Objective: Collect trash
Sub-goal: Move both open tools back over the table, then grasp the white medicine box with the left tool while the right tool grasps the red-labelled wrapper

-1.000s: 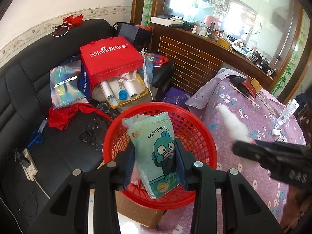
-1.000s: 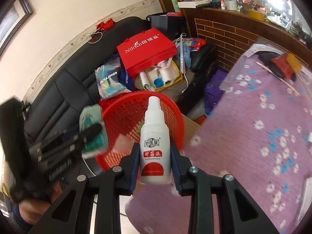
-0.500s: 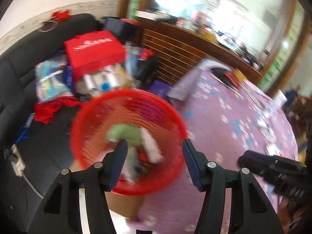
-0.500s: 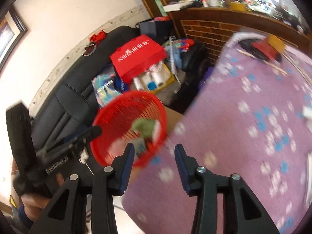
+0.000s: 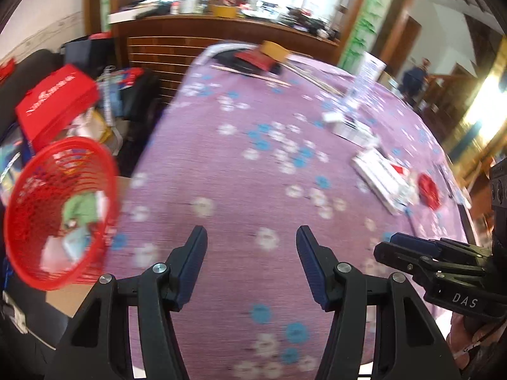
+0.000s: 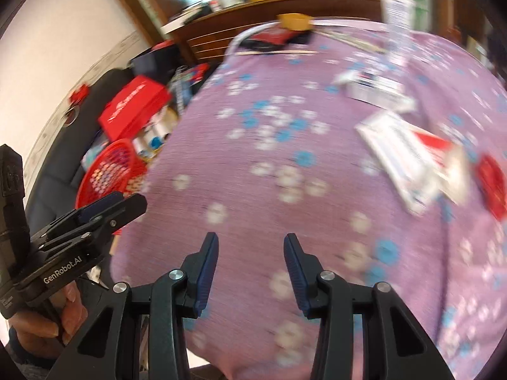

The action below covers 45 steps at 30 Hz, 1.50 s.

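My left gripper [image 5: 252, 264] hangs over the purple flowered tabletop [image 5: 259, 171] with its jaws apart and nothing between them; they opened within the last second, and the last half second shows no further change. My right gripper [image 6: 251, 266] is the same: jaws spread, empty, also opened a moment ago, pointing down at the near part of the cloth. In the left wrist view the right gripper shows at the right edge, and in the right wrist view the left one shows at the left edge with my hand [image 6: 47, 316] around its handle.

The red mesh basket [image 5: 22, 196] sits off the left edge of the tabletop, on a cardboard box, and holds the collected trash: a green-and-white packet [image 5: 80, 209] and some pale pieces I cannot make out through the blur. On the right side of the tabletop lies a flat white box [image 6: 408, 161] with red print, a red round thing [image 6: 492, 183] just beyond it to the right, and another white packet [image 6: 375, 90] farther off. A red paper bag [image 6: 134, 109] lies on the black sofa behind the basket.
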### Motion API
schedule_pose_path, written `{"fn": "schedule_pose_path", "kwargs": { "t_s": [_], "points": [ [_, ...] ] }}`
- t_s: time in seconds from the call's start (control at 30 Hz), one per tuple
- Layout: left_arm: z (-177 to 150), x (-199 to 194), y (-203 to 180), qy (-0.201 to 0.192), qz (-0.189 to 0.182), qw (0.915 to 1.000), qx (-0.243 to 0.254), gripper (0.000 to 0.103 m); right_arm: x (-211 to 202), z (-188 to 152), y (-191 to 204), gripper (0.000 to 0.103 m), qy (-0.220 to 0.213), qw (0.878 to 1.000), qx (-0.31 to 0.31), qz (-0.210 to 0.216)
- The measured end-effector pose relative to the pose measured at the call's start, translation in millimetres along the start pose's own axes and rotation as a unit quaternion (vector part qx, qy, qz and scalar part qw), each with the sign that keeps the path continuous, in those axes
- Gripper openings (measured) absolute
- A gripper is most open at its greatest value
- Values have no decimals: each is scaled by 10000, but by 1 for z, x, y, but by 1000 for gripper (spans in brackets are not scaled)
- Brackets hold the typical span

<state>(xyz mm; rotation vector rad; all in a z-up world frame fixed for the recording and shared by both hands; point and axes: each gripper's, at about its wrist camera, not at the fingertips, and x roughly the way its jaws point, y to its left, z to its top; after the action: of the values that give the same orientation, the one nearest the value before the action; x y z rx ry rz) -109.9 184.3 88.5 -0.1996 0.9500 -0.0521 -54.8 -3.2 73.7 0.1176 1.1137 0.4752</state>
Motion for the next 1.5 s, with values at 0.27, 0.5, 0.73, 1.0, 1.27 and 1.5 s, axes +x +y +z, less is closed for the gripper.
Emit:
{"fn": "schedule_pose_path", "kwargs": {
  "t_s": [0.27, 0.5, 0.73, 1.0, 1.27, 1.5],
  "points": [
    [14, 25, -70, 329, -494, 9979, 243, 63, -47, -27, -78, 47, -262, 9963, 720, -387],
    [48, 65, -128, 785, -929, 9926, 23, 71, -82, -46, -124, 47, -488, 9907, 1109, -618],
    [78, 125, -157, 1259, -972, 9844, -757, 74, -108, -59, -161, 47, -639, 9858, 1337, -790],
    [81, 171, -173, 1622, -785, 9770, -1140, 74, -127, -68, -197, 47, -694, 9813, 1511, -970],
    [73, 175, -181, 1385, -789, 9841, -787, 57, -120, -64, -210, 47, -588, 9821, 1517, -953],
    [46, 147, -147, 1279, -740, 9875, -540, 56, -101, -39, -201, 47, -530, 9881, 1243, -732]
  ]
}}
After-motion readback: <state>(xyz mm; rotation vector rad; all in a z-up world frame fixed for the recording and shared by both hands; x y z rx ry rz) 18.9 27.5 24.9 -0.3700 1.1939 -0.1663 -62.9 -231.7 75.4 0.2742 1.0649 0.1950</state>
